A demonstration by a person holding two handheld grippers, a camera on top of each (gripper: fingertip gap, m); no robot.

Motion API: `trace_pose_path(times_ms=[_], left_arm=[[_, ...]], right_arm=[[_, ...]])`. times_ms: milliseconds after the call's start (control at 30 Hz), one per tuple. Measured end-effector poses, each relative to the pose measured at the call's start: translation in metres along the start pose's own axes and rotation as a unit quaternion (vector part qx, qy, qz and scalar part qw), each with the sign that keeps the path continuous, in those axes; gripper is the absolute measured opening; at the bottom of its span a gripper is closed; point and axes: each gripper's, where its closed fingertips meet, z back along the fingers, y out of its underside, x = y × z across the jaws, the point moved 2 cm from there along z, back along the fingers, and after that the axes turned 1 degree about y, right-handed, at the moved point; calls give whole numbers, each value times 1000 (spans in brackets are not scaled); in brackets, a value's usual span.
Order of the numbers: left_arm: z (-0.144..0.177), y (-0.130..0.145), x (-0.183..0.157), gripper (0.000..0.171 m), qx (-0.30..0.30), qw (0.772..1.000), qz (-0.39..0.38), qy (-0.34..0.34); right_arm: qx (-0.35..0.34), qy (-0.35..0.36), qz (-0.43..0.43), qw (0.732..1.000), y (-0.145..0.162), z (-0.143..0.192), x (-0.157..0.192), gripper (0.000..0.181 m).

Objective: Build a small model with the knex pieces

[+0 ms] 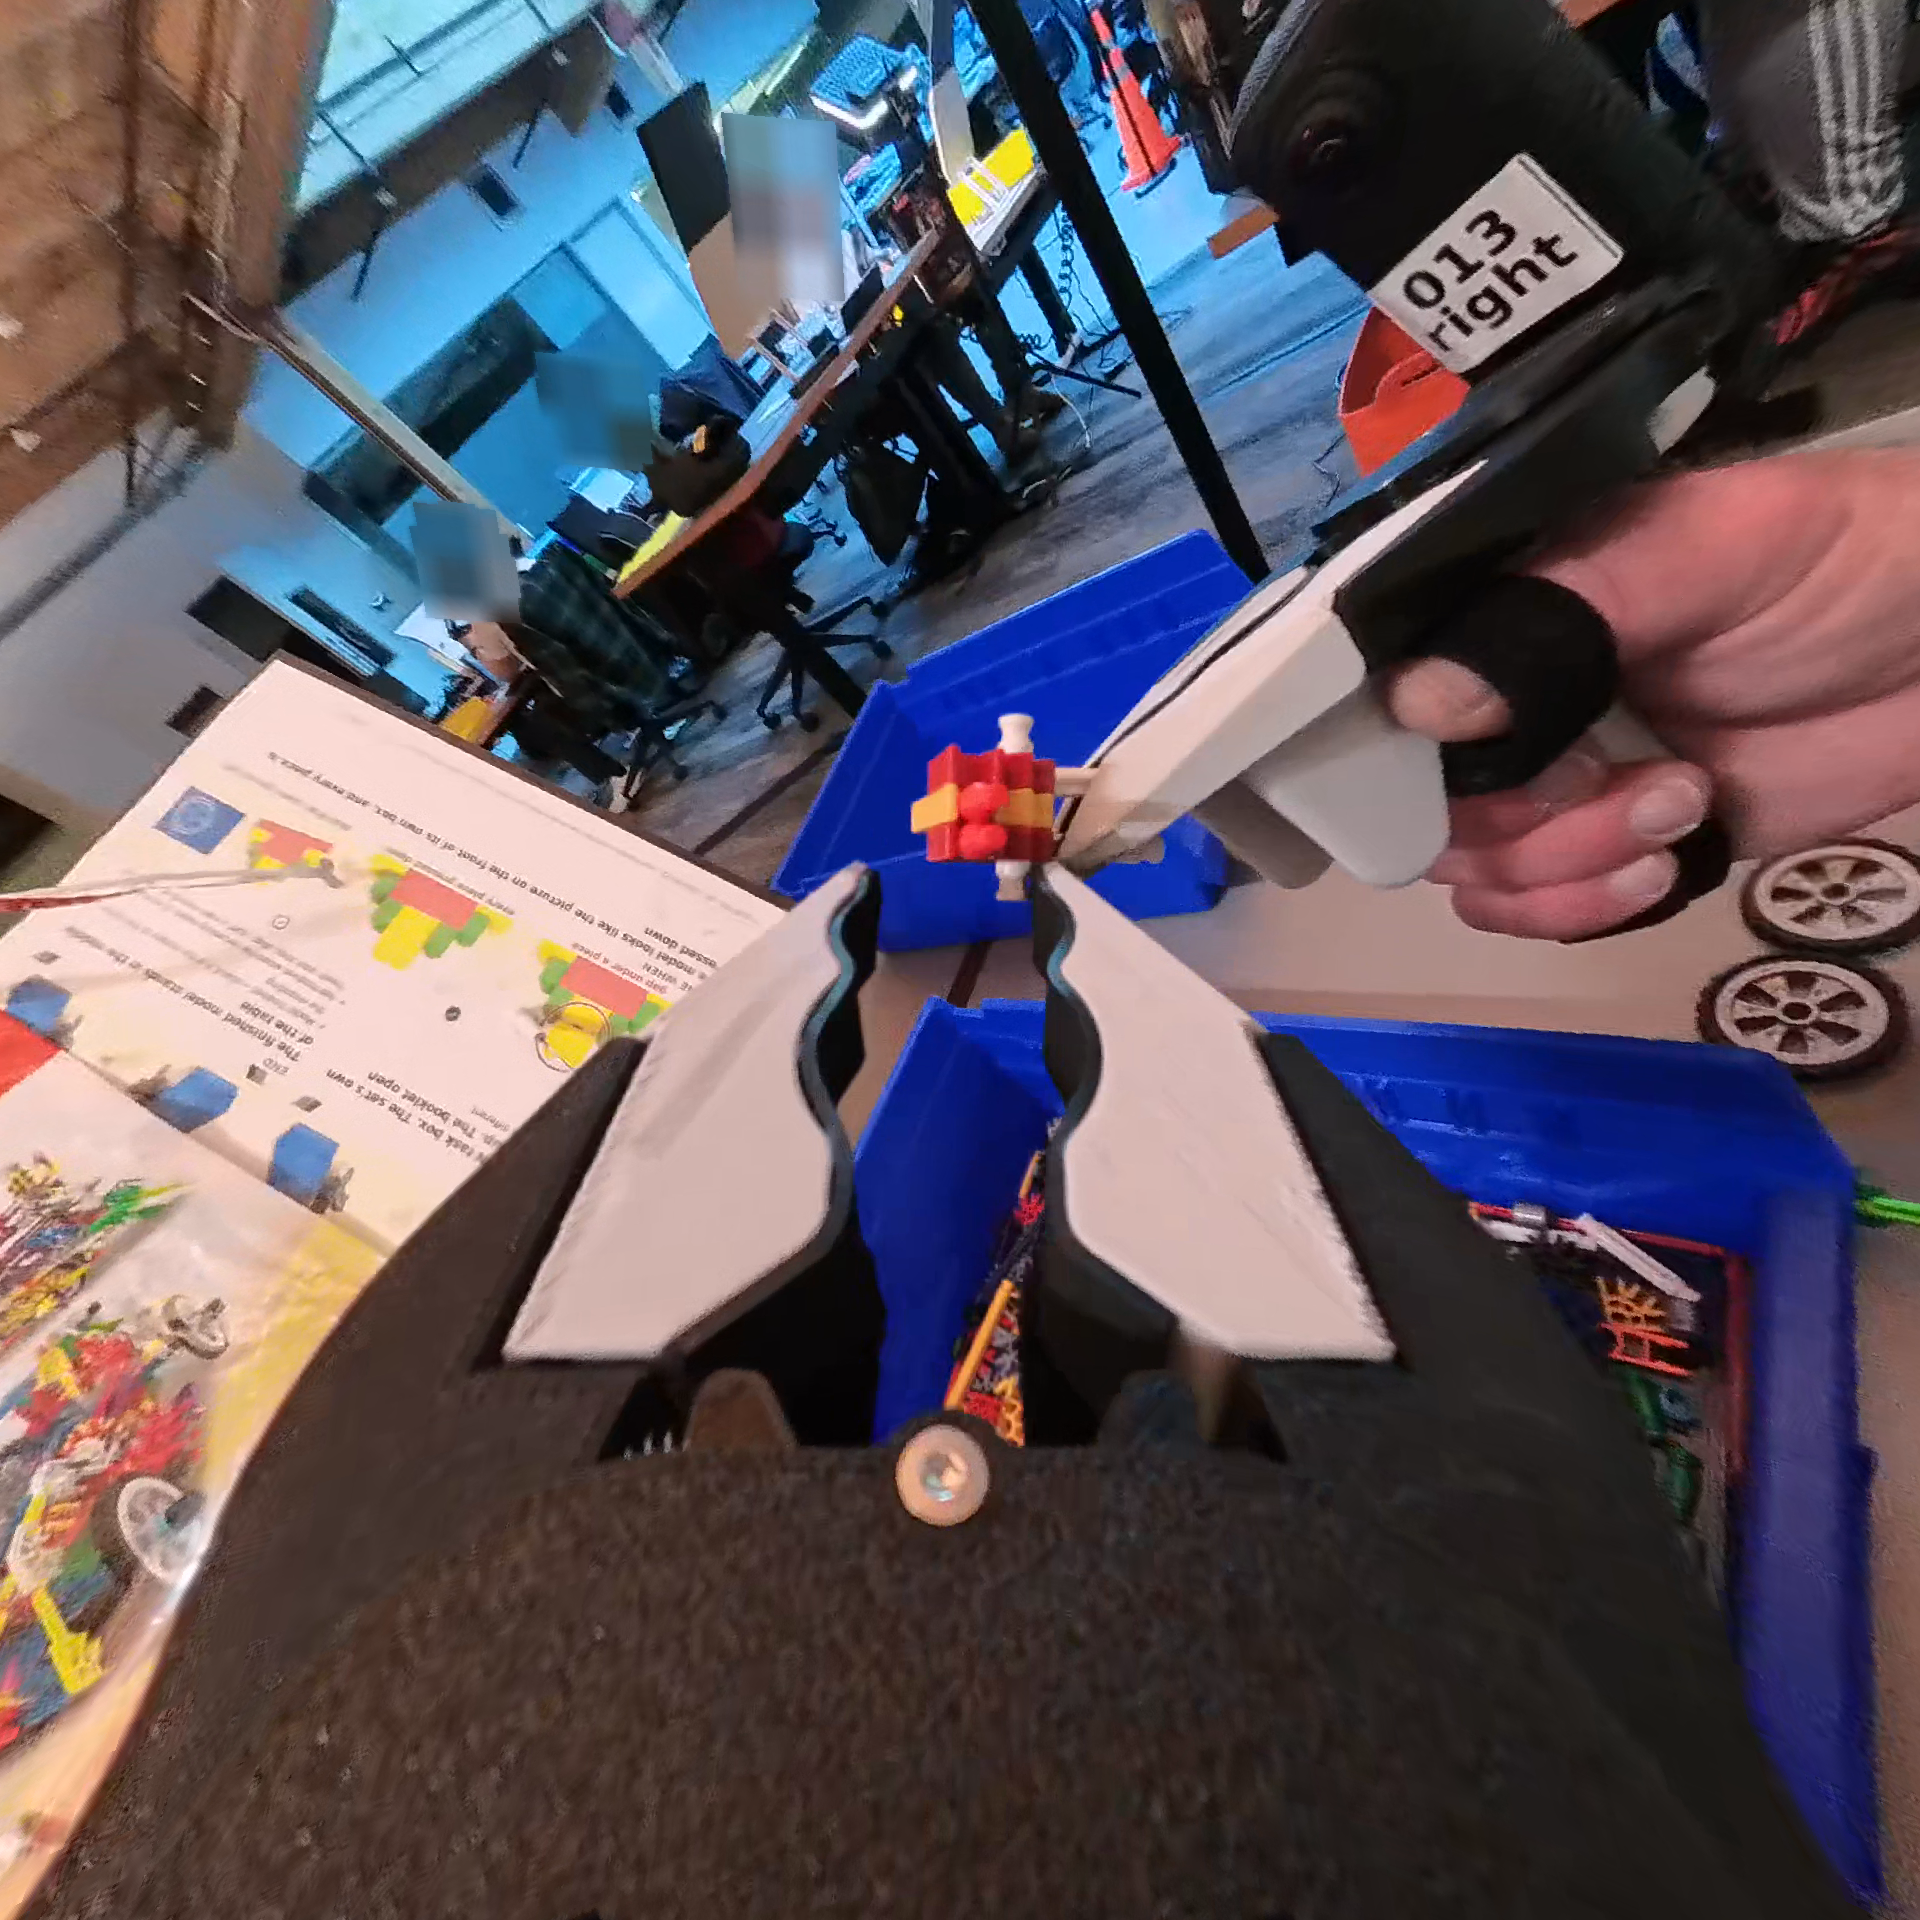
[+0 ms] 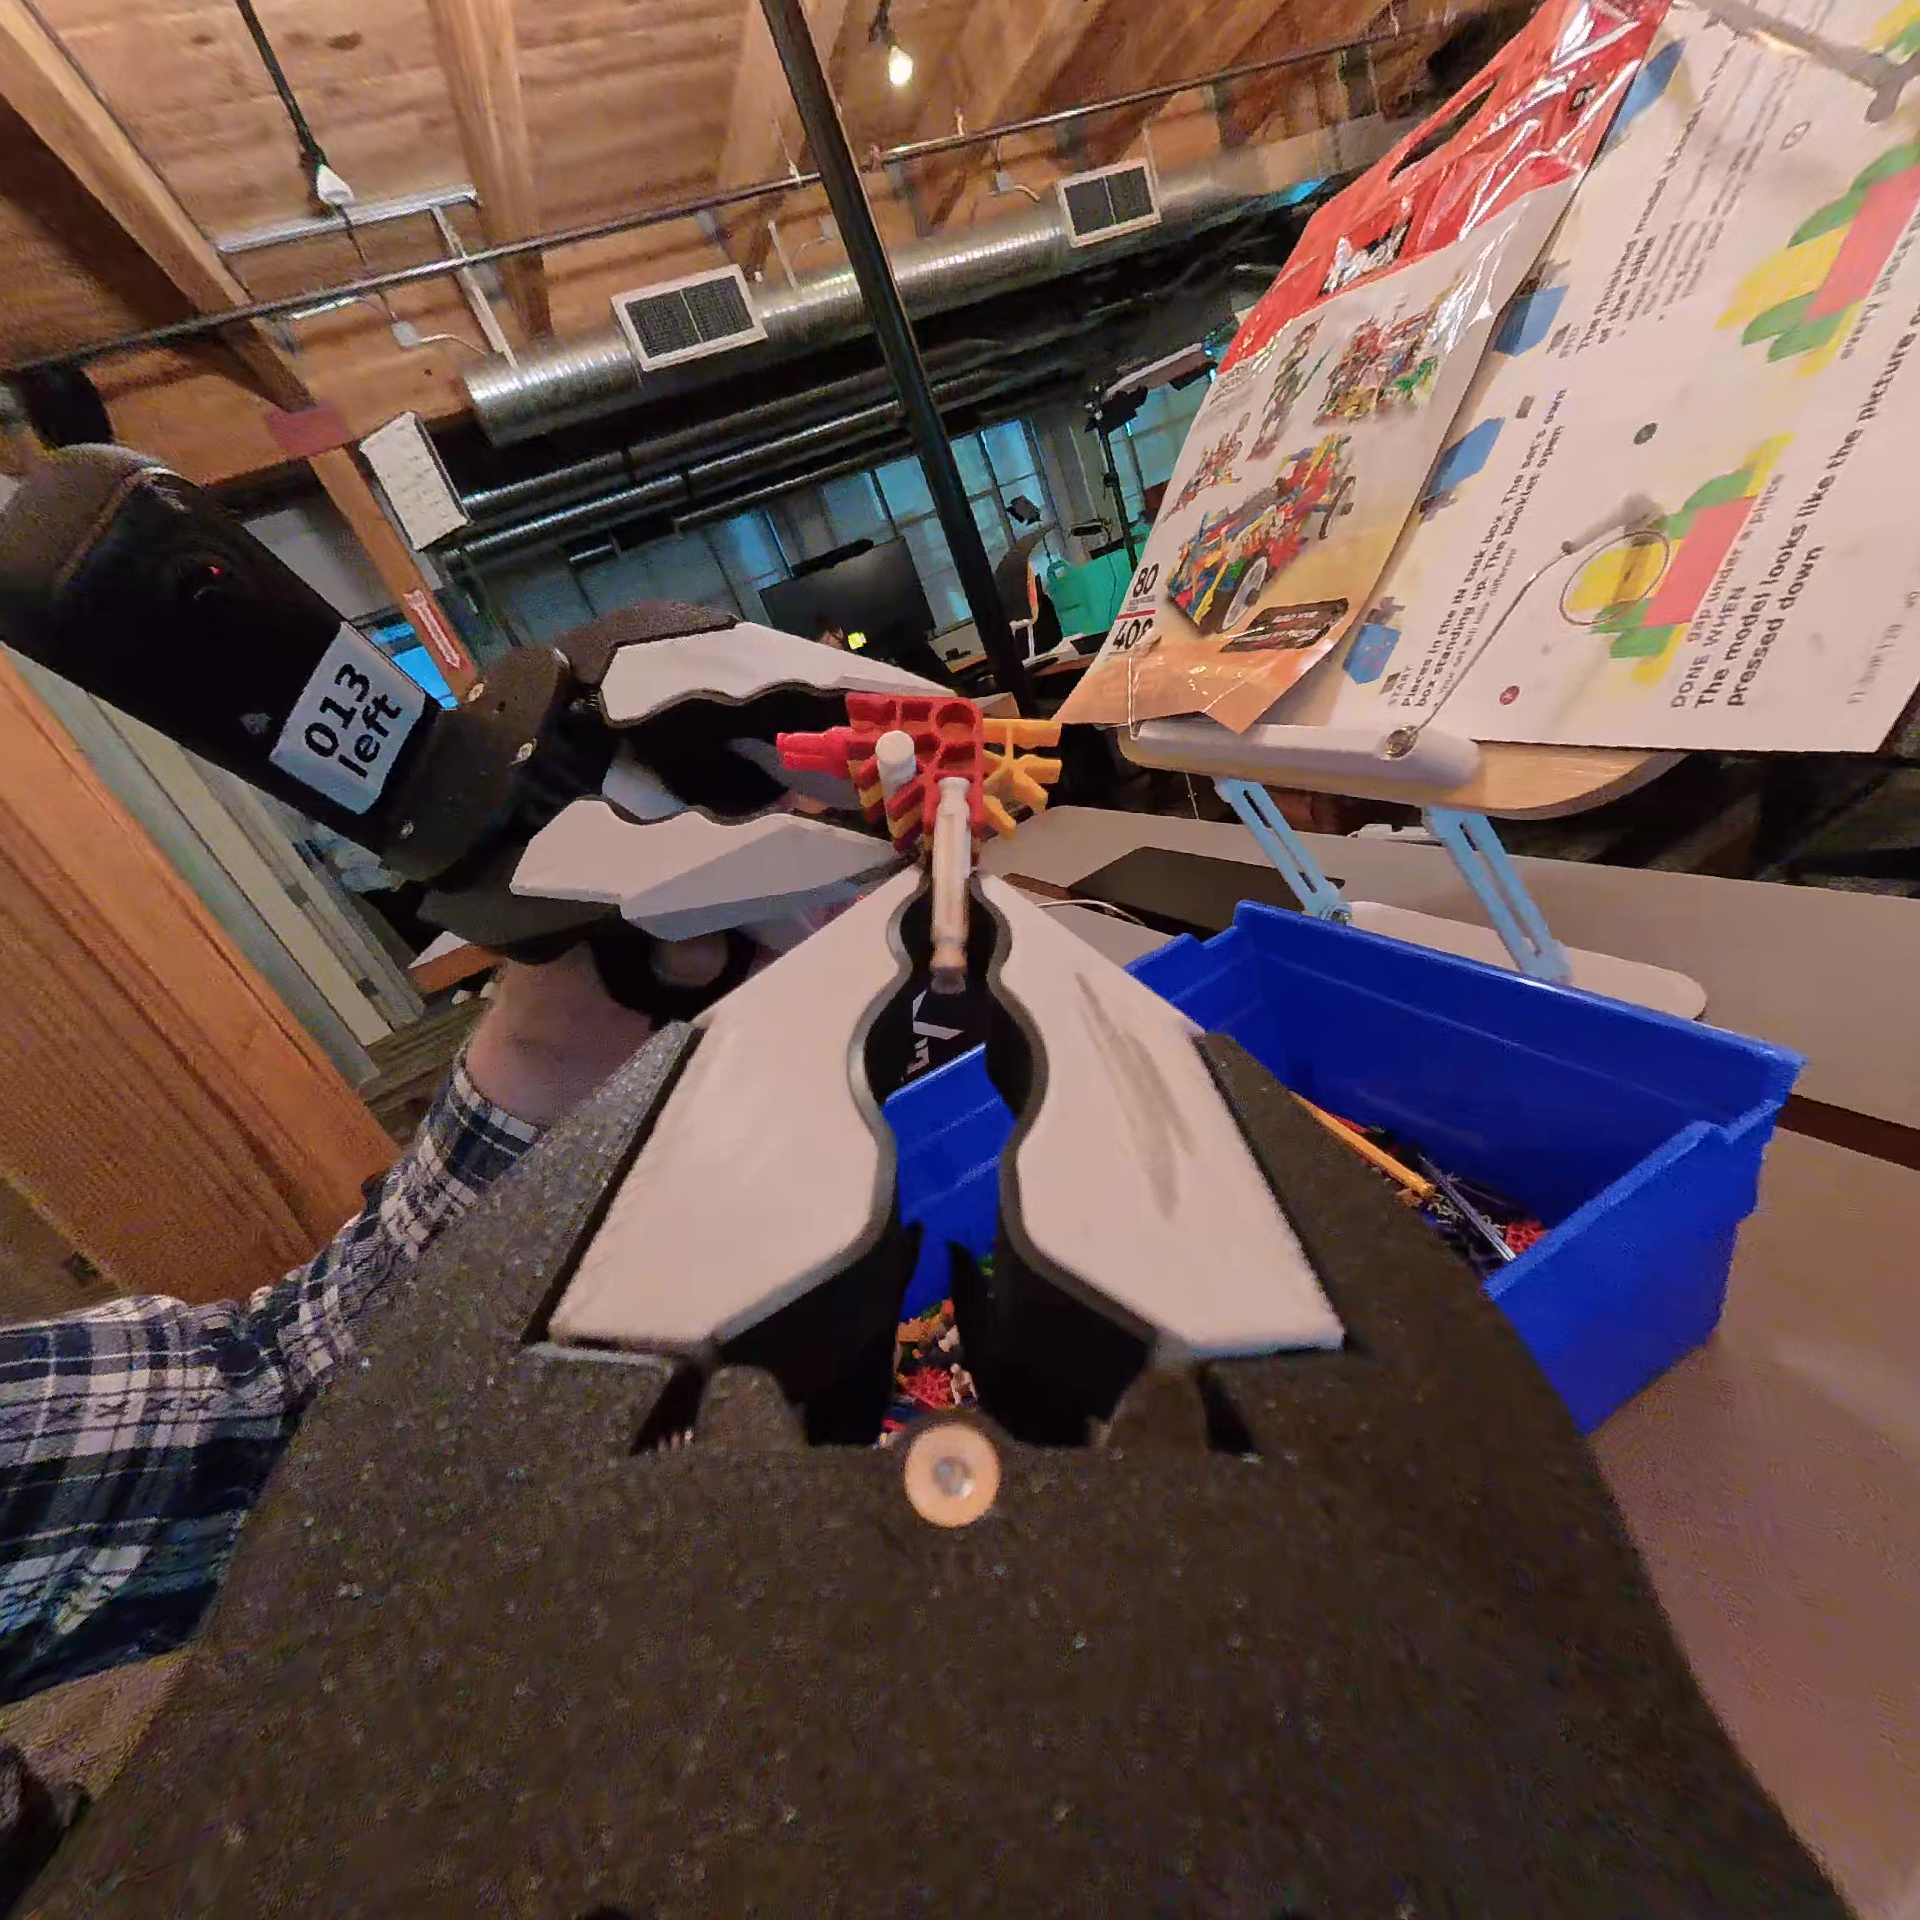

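Nearest to us are our two black foam-covered tongs with pale fingers, and we go down in size from there. Our left gripper (image 1: 951,894) stands spread, its tips just short of the small assembly and closed on nothing. Our right gripper (image 2: 948,883) is pressed together on a white rod (image 2: 951,883), which runs up between its tips into a red and yellow connector cluster (image 2: 925,764). Below and beyond both tongs we see a blue bin (image 2: 1621,1081) heaped with coloured construction pieces, and a second blue bin (image 1: 1039,675) lies farther out past the left tips. Ahead and to the right of the right tongs, an instruction sheet (image 2: 1714,436) and a printed toy bag (image 2: 1320,468) lean on a white stand (image 2: 1309,753). Right of the left tongs, two small grey wheels (image 1: 1808,1013) lie on the table, just under our right hand (image 1: 1714,686).
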Motion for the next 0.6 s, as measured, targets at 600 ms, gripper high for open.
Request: trace_pose_path(times_ms=[600], left_arm=[[14,-15,-5,14,-54,998,-16,7]], right_arm=[[-32,7,25,999,-8,9,-5,3]])
